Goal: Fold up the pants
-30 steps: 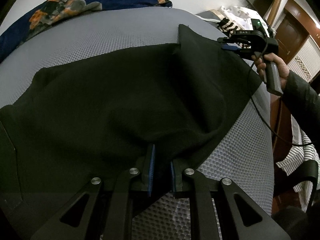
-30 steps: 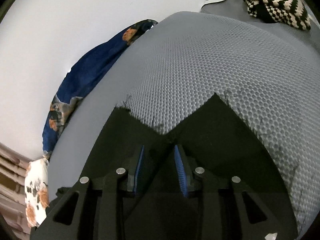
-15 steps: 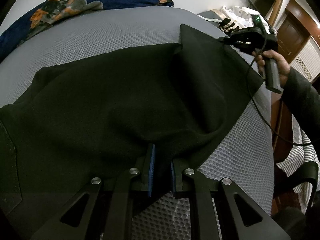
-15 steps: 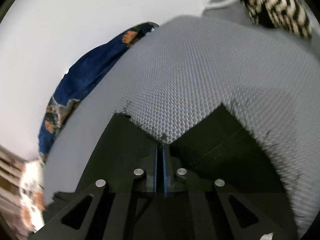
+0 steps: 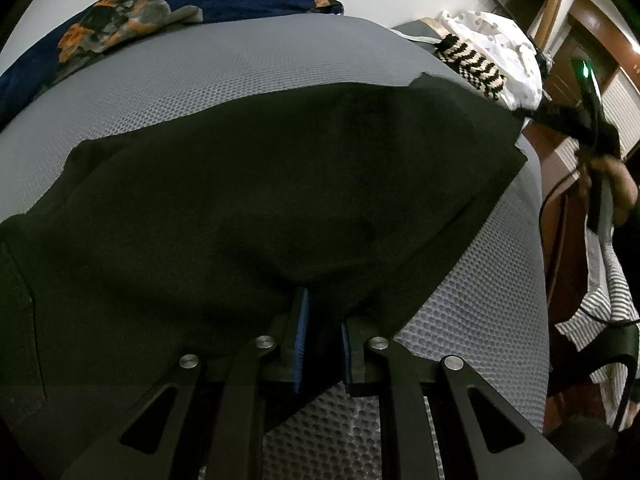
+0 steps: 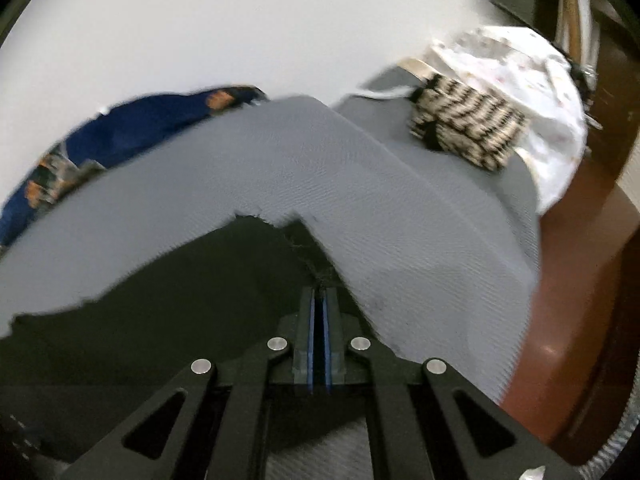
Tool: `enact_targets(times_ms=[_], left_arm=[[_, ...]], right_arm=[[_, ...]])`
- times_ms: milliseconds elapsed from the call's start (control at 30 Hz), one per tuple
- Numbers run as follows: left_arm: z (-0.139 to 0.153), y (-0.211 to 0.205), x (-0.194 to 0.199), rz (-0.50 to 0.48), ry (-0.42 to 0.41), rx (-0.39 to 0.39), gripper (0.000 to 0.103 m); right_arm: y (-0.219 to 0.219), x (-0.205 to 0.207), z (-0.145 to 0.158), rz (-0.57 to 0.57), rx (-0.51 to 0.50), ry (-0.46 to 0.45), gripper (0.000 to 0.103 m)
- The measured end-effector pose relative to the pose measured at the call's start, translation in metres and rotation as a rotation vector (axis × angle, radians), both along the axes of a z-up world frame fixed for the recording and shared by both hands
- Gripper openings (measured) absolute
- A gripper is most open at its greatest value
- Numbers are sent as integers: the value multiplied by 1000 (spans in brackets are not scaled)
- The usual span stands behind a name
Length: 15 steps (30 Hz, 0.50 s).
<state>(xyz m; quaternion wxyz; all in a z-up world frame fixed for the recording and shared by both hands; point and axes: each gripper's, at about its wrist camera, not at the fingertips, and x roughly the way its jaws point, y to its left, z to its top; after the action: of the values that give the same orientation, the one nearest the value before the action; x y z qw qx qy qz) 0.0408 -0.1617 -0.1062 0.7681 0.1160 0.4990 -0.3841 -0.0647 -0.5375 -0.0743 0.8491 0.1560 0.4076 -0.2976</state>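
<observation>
Black pants (image 5: 248,200) lie spread over a grey honeycomb-textured mattress (image 5: 240,68). At the bottom of the left wrist view my left gripper (image 5: 322,320) is shut on a bunched fold of the pants' near edge, with fabric between its blue pads. In the same view my right gripper (image 5: 532,116) appears blurred at the far right, held by a hand (image 5: 612,188), at the pants' far right corner. The right wrist view shows the right gripper (image 6: 320,300) shut, with the frayed black hem of the pants (image 6: 180,300) pinched at its tips. That view is motion-blurred.
A dark blue flowered blanket (image 5: 160,8) lies along the mattress's far edge by the white wall. A black-and-cream striped knit (image 5: 472,64) and a white dotted cloth (image 5: 500,36) sit at the far right corner. Brown wooden furniture (image 6: 580,260) stands beyond the right edge.
My right gripper closed on the pants' hem and moved to the right with it, drawing that end out flatter and wider. The left gripper kept its hold and place.
</observation>
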Motion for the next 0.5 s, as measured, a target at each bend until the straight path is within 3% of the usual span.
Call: enact_targets(times_ms=[133,500], left_arm=[[0,-4,-1,-24,-20,15,15],[2,-8,-6,-61,-44,34,15]], right_arm=[[-9,-21,-35,-55,72,52,2],[-11,-20,-37,-74,58,45,1]])
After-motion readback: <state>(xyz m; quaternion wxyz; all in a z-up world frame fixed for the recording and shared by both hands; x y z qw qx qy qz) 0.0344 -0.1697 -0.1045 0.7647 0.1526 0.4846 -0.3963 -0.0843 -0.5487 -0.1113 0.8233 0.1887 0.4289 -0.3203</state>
